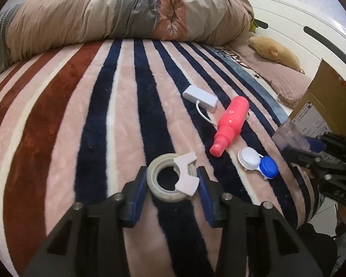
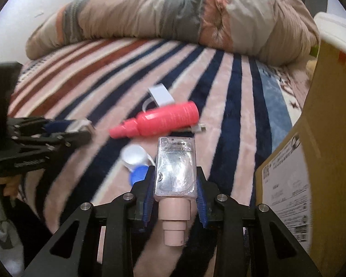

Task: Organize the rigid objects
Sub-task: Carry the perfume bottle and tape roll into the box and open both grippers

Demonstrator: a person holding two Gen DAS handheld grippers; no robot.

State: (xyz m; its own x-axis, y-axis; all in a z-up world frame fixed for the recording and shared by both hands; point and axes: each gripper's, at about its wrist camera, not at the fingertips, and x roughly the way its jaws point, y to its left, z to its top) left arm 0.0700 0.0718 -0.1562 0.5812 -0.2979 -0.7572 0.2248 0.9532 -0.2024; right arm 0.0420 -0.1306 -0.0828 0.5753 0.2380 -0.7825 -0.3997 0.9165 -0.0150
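In the left wrist view my left gripper (image 1: 172, 182) is closed around a clear tape roll (image 1: 163, 180) with a pale pink cutter (image 1: 186, 176), on the striped blanket. A red spray bottle (image 1: 230, 125), a white and blue lens case (image 1: 258, 163) and a white adapter with cable (image 1: 200, 97) lie to the right. In the right wrist view my right gripper (image 2: 175, 184) is shut on a clear bottle with a pink cap (image 2: 175, 168), held above the blanket. The red spray bottle (image 2: 159, 119), lens case (image 2: 136, 161) and adapter (image 2: 161, 95) lie ahead of it.
A brown cardboard box (image 2: 311, 138) stands at the right, also in the left wrist view (image 1: 323, 106). A rolled quilt (image 1: 117, 16) lies across the back of the bed. A plush toy (image 1: 274, 52) sits on a pillow at the far right.
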